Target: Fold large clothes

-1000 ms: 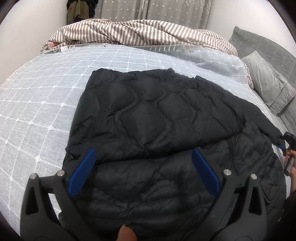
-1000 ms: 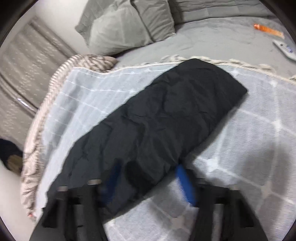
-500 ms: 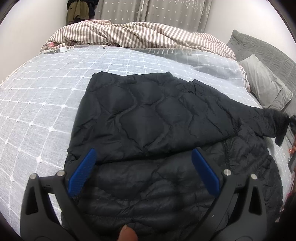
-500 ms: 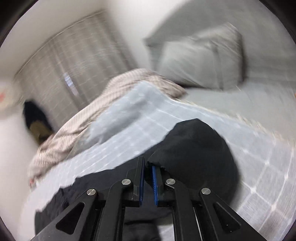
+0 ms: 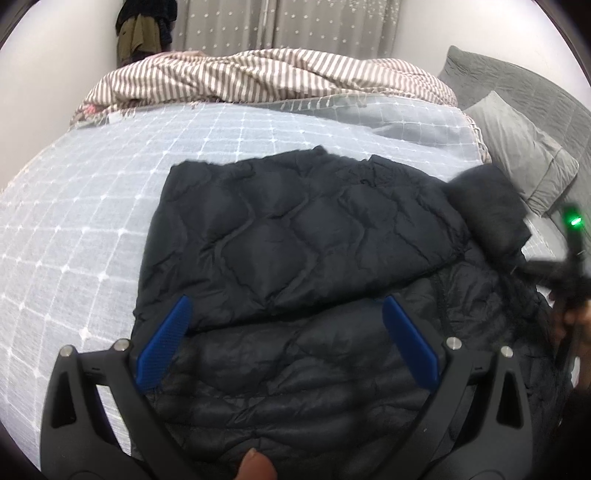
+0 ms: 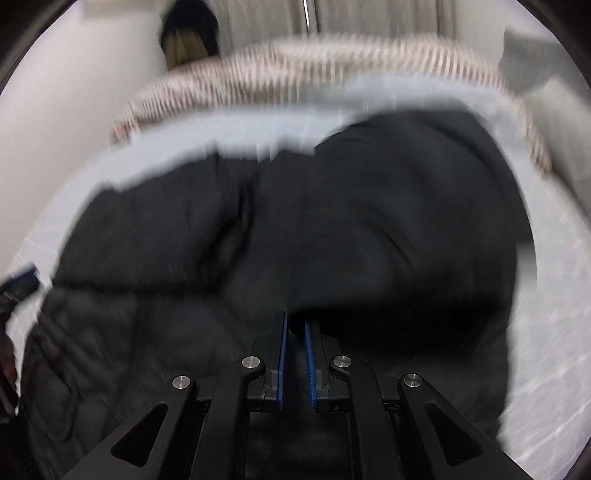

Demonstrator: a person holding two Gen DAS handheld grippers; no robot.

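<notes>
A black quilted puffer jacket (image 5: pixel 295 243) lies on the light blue grid bedspread (image 5: pixel 92 221), one side folded over its body. My left gripper (image 5: pixel 288 332) is open and empty, hovering over the jacket's near part. My right gripper (image 6: pixel 295 328) is shut on the jacket's sleeve (image 6: pixel 406 229) and holds it lifted over the jacket body; this view is blurred. In the left wrist view the lifted sleeve (image 5: pixel 487 206) and the right gripper (image 5: pixel 565 269) show at the right edge.
A striped blanket (image 5: pixel 273 77) is bunched along the far edge of the bed. Grey pillows (image 5: pixel 517 147) lie at the right. Curtains (image 5: pixel 288 22) and dark hanging clothes (image 5: pixel 146 29) are behind the bed.
My right gripper closed on the sleeve end, lifted it off the bedspread and swung it leftward over the jacket. My left gripper stayed open and nearly still.
</notes>
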